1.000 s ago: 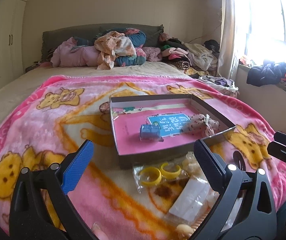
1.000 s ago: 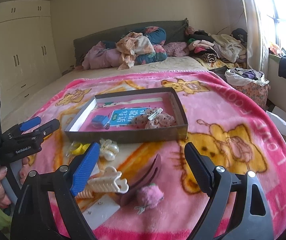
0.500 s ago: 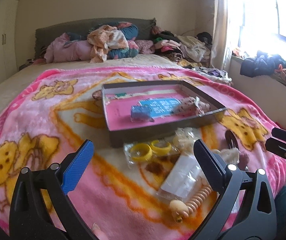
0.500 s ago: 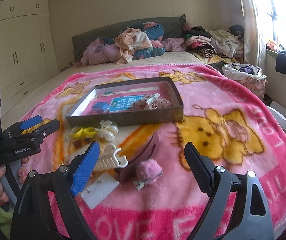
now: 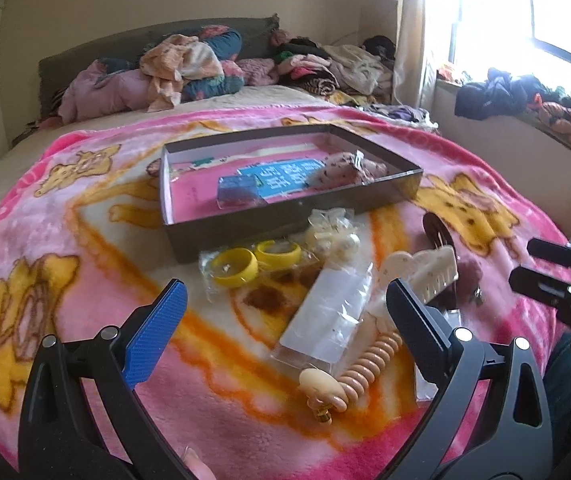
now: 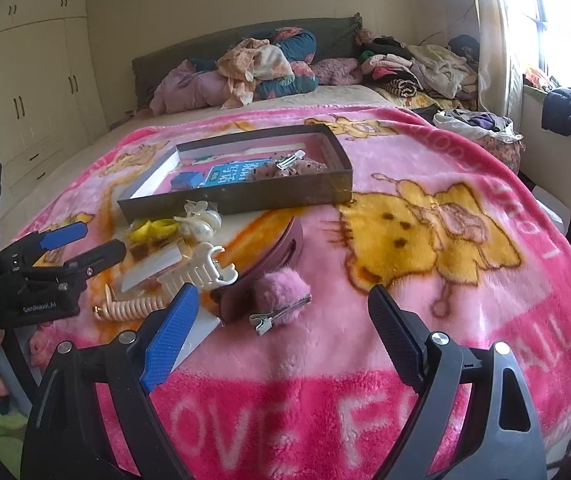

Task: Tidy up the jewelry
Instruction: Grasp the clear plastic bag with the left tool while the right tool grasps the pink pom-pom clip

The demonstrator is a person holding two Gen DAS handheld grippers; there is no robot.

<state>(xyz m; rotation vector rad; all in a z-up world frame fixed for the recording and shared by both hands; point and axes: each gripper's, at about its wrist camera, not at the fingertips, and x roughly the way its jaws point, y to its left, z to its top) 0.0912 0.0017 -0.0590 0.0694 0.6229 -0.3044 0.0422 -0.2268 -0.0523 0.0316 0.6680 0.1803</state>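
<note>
Bed (image 6: 85, 152) carries a pink fleece blanket (image 6: 425, 184) printed with yellow bears; white letters read "OVE F" and "ALL" along its near edge. Cream wardrobe doors (image 6: 37, 80) stand on the left wall, a bright window (image 5: 545, 12) on the right, and clothes are piled (image 6: 261, 64) against the dark headboard.

Shallow dark box (image 6: 241, 198) lies on the blanket, long axis running left to right in the right wrist view. Inside: a blue card (image 5: 285, 178) with white writing too blurred to read, a small blue block (image 5: 237, 192), a speckled pink pouch with a metal clip (image 6: 291, 160).

Jewelry sits loose just in front of the box: bagged yellow rings (image 5: 245, 266), pale bagged pieces (image 5: 331, 236), a clear flat packet (image 5: 333, 316), a cream claw clip (image 6: 201, 274), a beige coil hair tie (image 5: 365, 368) lying diagonally, a dark curved hair clip (image 6: 281, 248), and a pink pompom clip (image 6: 281, 294) whose metal clip points left.

Left gripper (image 5: 285, 320): jaws open, empty, above the packet and coil. Its body reads "GenRobot.AI" in the right wrist view.

Right gripper (image 6: 285, 340): jaws wide open, empty, just short of the pompom clip.
</note>
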